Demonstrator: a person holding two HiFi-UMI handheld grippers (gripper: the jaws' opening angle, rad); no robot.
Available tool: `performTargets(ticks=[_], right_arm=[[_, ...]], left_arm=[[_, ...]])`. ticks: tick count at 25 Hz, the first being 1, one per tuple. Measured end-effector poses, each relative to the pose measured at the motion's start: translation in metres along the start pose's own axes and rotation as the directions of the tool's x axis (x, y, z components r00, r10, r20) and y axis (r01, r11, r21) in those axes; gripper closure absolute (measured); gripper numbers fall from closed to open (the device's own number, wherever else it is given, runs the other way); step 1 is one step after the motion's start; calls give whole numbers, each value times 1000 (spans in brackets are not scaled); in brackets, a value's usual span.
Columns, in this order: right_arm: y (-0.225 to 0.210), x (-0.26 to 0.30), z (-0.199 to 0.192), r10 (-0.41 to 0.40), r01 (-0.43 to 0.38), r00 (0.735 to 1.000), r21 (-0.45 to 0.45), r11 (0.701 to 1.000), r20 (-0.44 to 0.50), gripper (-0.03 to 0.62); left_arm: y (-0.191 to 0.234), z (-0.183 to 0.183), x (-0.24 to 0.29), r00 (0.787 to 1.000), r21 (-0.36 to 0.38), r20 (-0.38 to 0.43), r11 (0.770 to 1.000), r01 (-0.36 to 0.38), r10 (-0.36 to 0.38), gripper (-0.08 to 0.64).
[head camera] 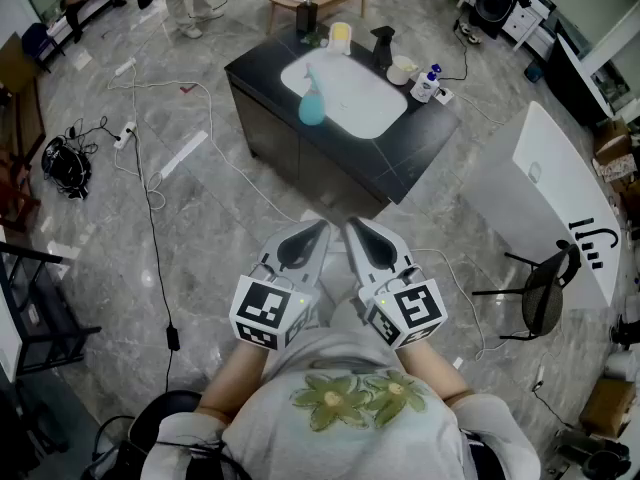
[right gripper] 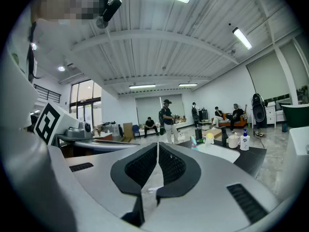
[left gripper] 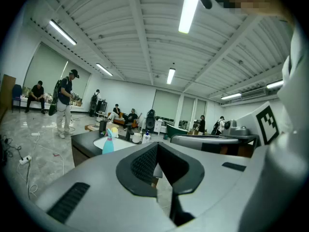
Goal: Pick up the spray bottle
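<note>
The spray bottle (head camera: 311,103), pale blue with a rounded teal base, stands upright on the left part of a white basin (head camera: 360,108) set in a black counter (head camera: 420,158), far ahead of me. It shows small in the left gripper view (left gripper: 108,144) and the right gripper view (right gripper: 193,142). My left gripper (head camera: 320,228) (left gripper: 157,146) and right gripper (head camera: 352,225) (right gripper: 158,146) are held side by side close to my body, pointing toward the counter. Both are shut with nothing between their pads, well short of the bottle.
On the counter behind the basin stand a yellow item (head camera: 341,36), a black dispenser (head camera: 383,46), a white cup (head camera: 402,68) and a pump bottle (head camera: 427,83). Cables (head camera: 150,188) trail over the marble floor at left. A chair (head camera: 545,288) and white panel (head camera: 560,188) stand right.
</note>
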State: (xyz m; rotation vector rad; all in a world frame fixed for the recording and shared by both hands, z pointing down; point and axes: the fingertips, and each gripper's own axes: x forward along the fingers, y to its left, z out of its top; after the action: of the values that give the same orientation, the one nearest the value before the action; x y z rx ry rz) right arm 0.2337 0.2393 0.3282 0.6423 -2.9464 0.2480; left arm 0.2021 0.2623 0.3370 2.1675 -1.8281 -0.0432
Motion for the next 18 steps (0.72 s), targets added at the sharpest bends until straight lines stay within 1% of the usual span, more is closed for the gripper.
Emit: performTargets(ticks=[4, 7, 11, 18], right_arm=[[6, -2, -2, 8, -8, 1000, 13, 1000, 10, 563], [8, 0, -4, 29, -29, 1000, 21, 999, 4, 563], [7, 4, -1, 49, -50, 999, 30, 998, 21, 561], [-1, 22, -5, 41, -41, 999, 28, 999, -18, 561]], left_arm=[[5, -3, -8, 1000, 2, 0, 1000, -19, 19, 551], [7, -5, -9, 1000, -8, 2, 1000, -28, 28, 551], [14, -6, -10, 999, -19, -4, 999, -46, 46, 551], [44, -5, -12, 995, -43, -5, 994, -99, 99, 551]])
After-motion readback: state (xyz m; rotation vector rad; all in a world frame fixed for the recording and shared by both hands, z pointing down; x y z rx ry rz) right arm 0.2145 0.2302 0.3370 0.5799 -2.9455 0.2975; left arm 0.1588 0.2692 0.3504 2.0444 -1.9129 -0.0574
